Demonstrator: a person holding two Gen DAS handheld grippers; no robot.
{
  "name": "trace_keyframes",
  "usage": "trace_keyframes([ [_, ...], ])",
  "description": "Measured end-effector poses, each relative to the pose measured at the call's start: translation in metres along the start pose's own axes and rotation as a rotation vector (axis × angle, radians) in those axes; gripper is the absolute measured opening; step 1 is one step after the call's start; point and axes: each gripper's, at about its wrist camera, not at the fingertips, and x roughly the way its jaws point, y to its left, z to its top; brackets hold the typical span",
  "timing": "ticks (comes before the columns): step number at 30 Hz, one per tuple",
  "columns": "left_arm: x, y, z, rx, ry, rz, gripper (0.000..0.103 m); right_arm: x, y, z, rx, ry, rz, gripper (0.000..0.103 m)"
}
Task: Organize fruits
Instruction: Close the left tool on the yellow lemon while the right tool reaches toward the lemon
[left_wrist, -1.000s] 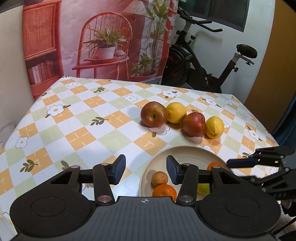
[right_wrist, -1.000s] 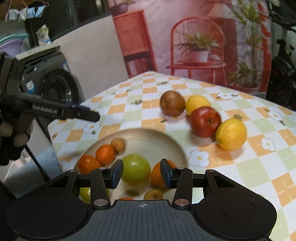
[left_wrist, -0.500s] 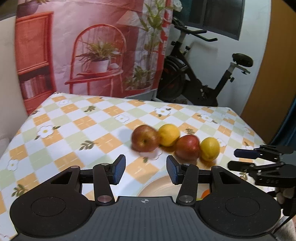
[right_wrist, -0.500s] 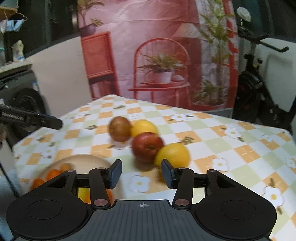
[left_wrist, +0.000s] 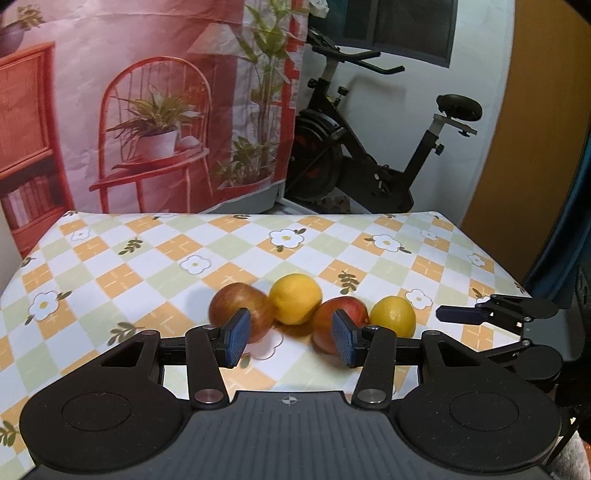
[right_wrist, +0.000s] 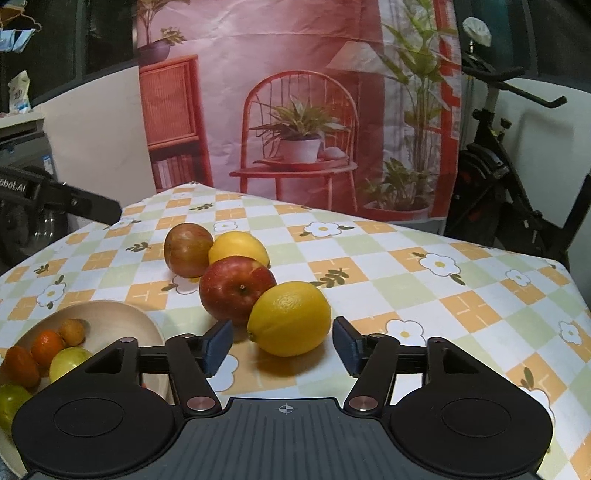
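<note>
Right tool (right_wrist: 282, 345) moved to lemon (right_wrist: 289, 318), bowl (right_wrist: 110, 314) half-hidden

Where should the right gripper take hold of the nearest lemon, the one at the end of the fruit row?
Grip the lemon across its short middle, not its pointed ends. It lies on its side with its near-left nub low, touching the red apple. The open right gripper already brackets it, so probably come straight forward from the near side.
</note>
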Motion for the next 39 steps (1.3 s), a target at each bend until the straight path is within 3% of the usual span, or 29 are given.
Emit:
trace_keyframes([
  [3, 0.008, -0.004, 0.003, -0.001, 0.008, -0.018, 0.051, 0.007, -0.001, 0.000, -0.018, 0.008, 0.015, 0.065],
  [14, 0.061, -0.036, 0.014, 0.016, 0.080, -0.173, 0.050, 0.034, -0.008, -0.001, -0.079, 0.044, 0.033, 0.065],
  [17, 0.074, -0.044, 0.017, 0.035, 0.114, -0.228, 0.045, 0.039, -0.012, -0.004, -0.062, 0.051, 0.044, 0.065],
  [23, 0.098, -0.043, 0.020, -0.002, 0.172, -0.263, 0.042, 0.044, -0.016, -0.006, -0.058, 0.054, 0.069, 0.064],
  [39, 0.123, -0.054, 0.015, 0.051, 0.245, -0.285, 0.036, 0.058, -0.021, -0.004, -0.032, 0.099, 0.098, 0.059],
])
